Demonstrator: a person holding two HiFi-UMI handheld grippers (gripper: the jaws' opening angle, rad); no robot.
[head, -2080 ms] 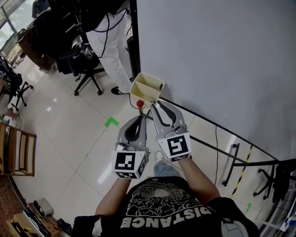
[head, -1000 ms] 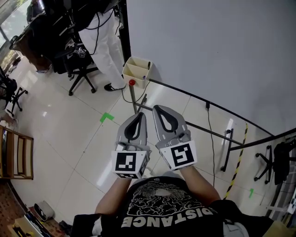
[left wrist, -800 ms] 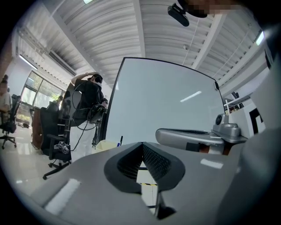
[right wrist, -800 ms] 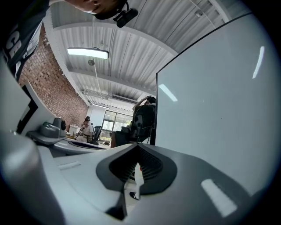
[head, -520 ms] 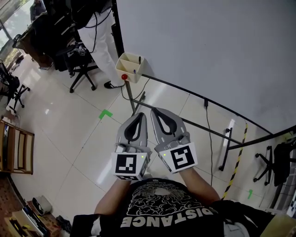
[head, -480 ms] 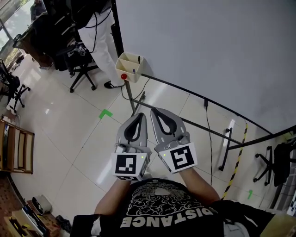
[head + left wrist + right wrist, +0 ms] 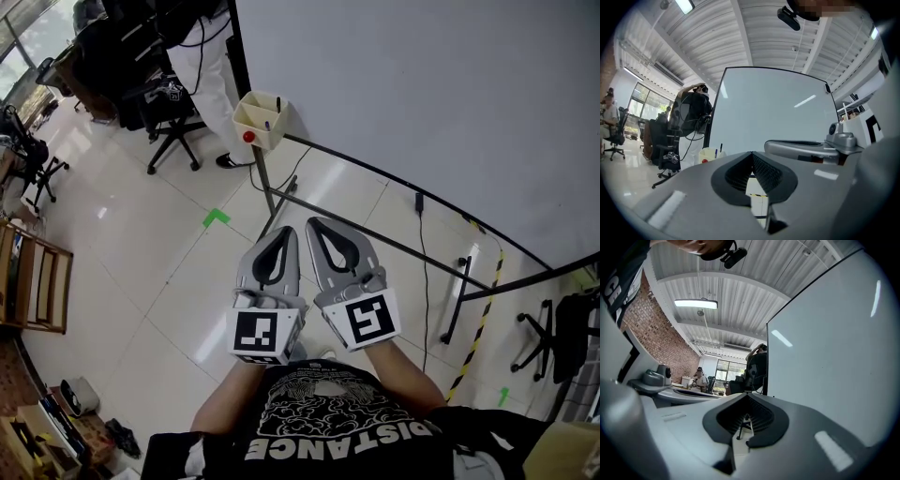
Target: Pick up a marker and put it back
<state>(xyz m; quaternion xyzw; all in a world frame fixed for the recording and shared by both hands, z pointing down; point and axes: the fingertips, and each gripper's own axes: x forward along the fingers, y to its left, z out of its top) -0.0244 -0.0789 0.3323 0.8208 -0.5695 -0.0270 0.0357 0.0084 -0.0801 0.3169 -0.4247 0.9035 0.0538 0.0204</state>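
Scene: You stood on the tiled floor point(image 7: 141, 262) facing the whiteboard point(image 7: 422, 103), with both grippers held level and side by side in front of you.
Left gripper point(image 7: 287, 234): Its jaws were pressed together with nothing between them, as its own view confirmed.
Right gripper point(image 7: 316, 226): Its jaws were likewise pressed together and empty.
Marker point(image 7: 277, 103): It stood upright in the cream holder point(image 7: 255, 119) fixed at the whiteboard's near corner, well apart from both grippers.
Step in hand: With every marker apparently in the holder and neither gripper carrying one, this read as a moment outside the grasp itself, either before the pick or after the return. The frames did not settle which.
Next move, if a pick lay ahead: You needed to close the gap to the holder, spread one gripper's jaws and line them up on either side of a marker's barrel.
Hard to make out: The holder was small in the head view, so the number and colours of the markers stayed unclear, as did the red round thing point(image 7: 248, 137) on the holder's front. A bystander point(image 7: 211, 56) beside it was cut off at the top edge.
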